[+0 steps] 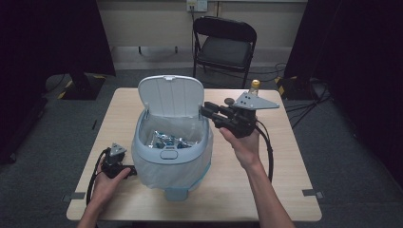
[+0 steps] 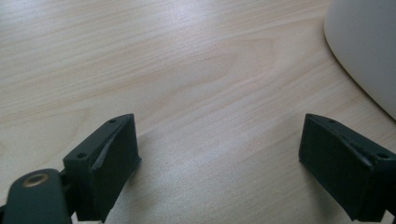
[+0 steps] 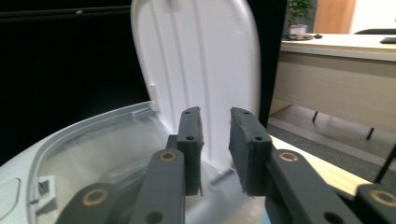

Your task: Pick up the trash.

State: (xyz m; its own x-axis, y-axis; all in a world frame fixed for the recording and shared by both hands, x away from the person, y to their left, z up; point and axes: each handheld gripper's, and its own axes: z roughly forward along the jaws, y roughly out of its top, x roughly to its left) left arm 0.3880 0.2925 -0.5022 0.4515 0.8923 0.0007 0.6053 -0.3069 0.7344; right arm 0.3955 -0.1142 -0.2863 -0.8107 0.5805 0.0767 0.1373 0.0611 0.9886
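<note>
Now the right gripper (image 1: 205, 110), jaws slightly apart and empty, hovers beside the bin (image 1: 171, 145)'s raised lid (image 1: 171, 95); next, probably closing it.

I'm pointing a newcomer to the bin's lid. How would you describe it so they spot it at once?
Start at the wooden table and find the pale bin lined with a plastic bag near its middle. The lid is the rounded, ribbed white flap standing upright at the bin's far edge. Unlike the bin's soft bagged body, it is rigid, and the right tool hovers beside it.
</note>
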